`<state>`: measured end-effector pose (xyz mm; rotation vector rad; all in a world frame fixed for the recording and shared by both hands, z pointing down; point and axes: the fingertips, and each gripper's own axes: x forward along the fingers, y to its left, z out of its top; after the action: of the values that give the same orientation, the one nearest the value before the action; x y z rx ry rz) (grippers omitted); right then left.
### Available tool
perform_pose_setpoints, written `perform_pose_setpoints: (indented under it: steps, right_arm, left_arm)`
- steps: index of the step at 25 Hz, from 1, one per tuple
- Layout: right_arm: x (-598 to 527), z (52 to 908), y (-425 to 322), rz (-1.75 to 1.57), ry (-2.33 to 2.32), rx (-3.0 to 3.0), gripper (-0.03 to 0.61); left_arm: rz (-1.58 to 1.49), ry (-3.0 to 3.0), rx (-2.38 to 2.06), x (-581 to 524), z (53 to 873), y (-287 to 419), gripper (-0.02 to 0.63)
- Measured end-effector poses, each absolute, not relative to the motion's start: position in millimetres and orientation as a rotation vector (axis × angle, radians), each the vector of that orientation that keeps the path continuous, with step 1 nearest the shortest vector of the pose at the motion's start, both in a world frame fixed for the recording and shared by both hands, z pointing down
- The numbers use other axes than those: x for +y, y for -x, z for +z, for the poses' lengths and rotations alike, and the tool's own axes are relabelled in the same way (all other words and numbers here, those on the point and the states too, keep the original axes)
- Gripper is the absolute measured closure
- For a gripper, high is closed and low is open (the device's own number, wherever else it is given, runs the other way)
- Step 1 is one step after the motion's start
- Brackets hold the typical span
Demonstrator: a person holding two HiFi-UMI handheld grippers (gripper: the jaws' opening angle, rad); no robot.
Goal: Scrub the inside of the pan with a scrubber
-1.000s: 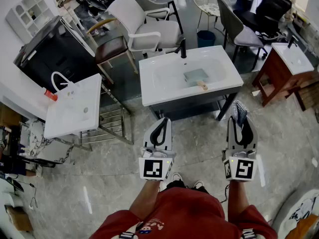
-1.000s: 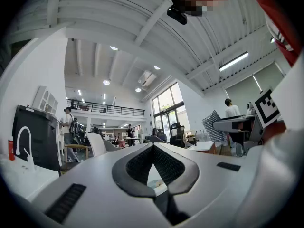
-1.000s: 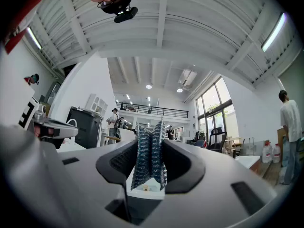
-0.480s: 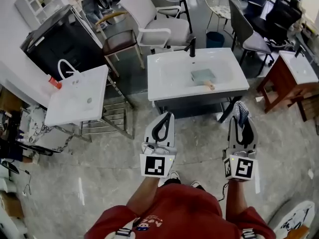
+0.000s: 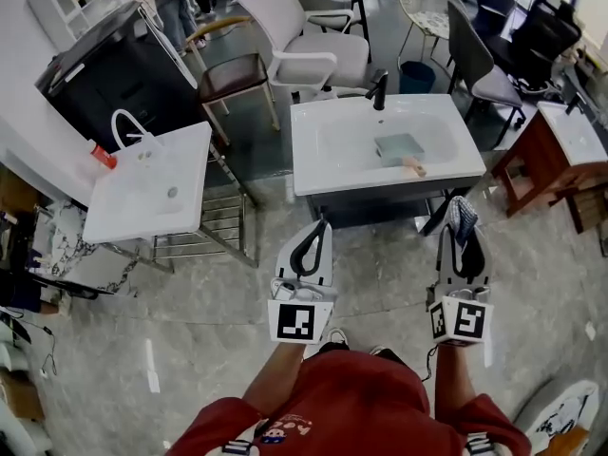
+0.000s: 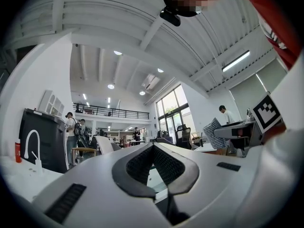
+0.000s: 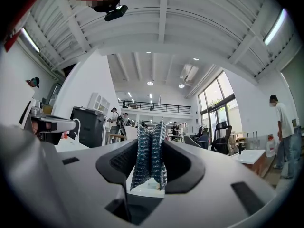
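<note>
Over grey stone floor [image 5: 190, 321], right claw [image 5: 461, 236] grips scrubber [image 5: 460, 211]; pan [image 5: 399, 146] in sink [image 5: 313, 174]

Bright daylight, ceiling lamps; sharp focus, strong fisheye edges.

Left claw [image 6: 153, 145], tips touching — bright hall [image 6: 124, 106] beyond

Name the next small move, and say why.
Probably step forward to the white basin vanity: the square grey-green pan with a wooden handle lies in it, far ahead of both grippers. The right gripper clamps the blue-grey mesh scrubber; the left gripper is shut, empty.
</note>
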<state>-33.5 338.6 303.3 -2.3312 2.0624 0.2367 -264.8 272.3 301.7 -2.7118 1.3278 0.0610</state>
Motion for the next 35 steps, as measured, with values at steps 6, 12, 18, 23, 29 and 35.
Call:
perform_pose_setpoints:
  steps: [6,12,18,23,29,35]
  right_arm:
    - [338.0,304.0,45.4,0.258,2.368,2.042,0.406]
    - [326.5,311.1,28.7,0.241,2.407,2.013,0.403]
    - [294.3,321.8,-3.8,0.221,2.409,2.005,0.403]
    - [256.7,320.5,-46.6,0.216,2.394,1.989,0.403]
    - [220.8,315.0,-109.9,0.216,2.386,1.955,0.403]
    - [201.6,314.3,-181.8,0.21,2.417,1.911,0.403]
  left_arm:
    - [0.067,2.751,1.277,262.2,311.8,268.5,0.603]
    - [0.05,2.783,1.236,245.2,320.3,247.9,0.603]
    - [0.027,2.787,1.221,212.9,325.3,213.2,0.603]
    - [0.006,2.773,1.216,177.2,318.4,172.1,0.603]
    - [-0.004,2.758,1.183,134.7,308.0,106.5,0.603]
    - [0.01,2.777,1.136,105.9,303.4,31.2,0.603]
